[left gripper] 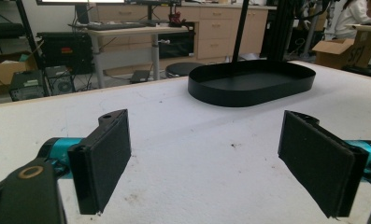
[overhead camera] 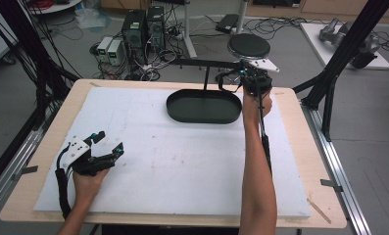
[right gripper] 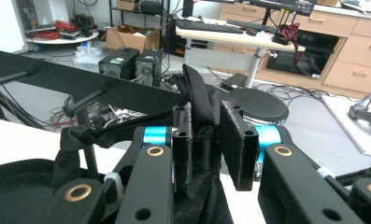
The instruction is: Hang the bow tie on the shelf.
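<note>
My right gripper is held up past the far right end of a black oval tray, close to a black horizontal rack bar. In the right gripper view its jaws are shut on a piece of black fabric, which rises between the pads and hangs down below them; a thin strap of it runs left toward the bar and a peg. My left gripper rests low at the near left of the white mat. Its pads stand wide apart with nothing between them, facing the tray.
The white mat covers most of a wooden table. A round black stool and computer towers with cables stand on the floor beyond the far edge. Black frame struts rise at the right.
</note>
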Tool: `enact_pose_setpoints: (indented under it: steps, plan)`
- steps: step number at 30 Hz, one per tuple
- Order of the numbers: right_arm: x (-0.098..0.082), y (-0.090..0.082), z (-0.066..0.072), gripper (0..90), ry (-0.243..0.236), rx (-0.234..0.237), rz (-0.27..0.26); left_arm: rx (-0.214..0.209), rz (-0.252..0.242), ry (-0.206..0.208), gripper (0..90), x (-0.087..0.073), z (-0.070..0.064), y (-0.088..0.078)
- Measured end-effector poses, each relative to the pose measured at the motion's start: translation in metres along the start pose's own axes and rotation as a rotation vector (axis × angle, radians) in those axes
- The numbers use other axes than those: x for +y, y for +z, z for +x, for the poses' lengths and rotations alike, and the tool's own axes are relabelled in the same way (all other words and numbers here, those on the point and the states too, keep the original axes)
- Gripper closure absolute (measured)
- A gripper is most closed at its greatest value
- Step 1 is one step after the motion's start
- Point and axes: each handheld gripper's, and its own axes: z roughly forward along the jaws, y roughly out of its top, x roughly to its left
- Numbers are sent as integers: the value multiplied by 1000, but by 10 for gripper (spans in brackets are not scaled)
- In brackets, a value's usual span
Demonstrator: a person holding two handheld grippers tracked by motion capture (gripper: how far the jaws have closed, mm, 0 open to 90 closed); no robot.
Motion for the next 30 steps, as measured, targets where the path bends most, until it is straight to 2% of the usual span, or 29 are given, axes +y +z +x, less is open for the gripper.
enact_pose_setpoints:
  steps: [4, 9, 12, 18, 20, 24, 30]
  plan:
    - [-2, 3, -2, 749, 2, -6, -2, 0, 0, 0, 173, 0, 0, 0]
    - [-2, 2, -2, 749, 13, 13, -27, 0, 1, 1, 173, 0, 0, 0]
    - [1, 1, 2, 748, -11, 11, -44, 0, 1, -1, 173, 0, 0, 0]
    - [2, 8, -1, 749, 11, -3, -32, -1, 1, -2, 173, 0, 0, 0]
    - [4, 9, -1, 749, 21, 8, -33, -1, 1, -2, 173, 0, 0, 0]
    - [8, 10, 2, 749, 11, 10, -36, -1, 3, -2, 173, 0, 0, 0]
    - [5, 16, 0, 748, 5, -17, 8, -3, 2, -3, 173, 0, -1, 0]
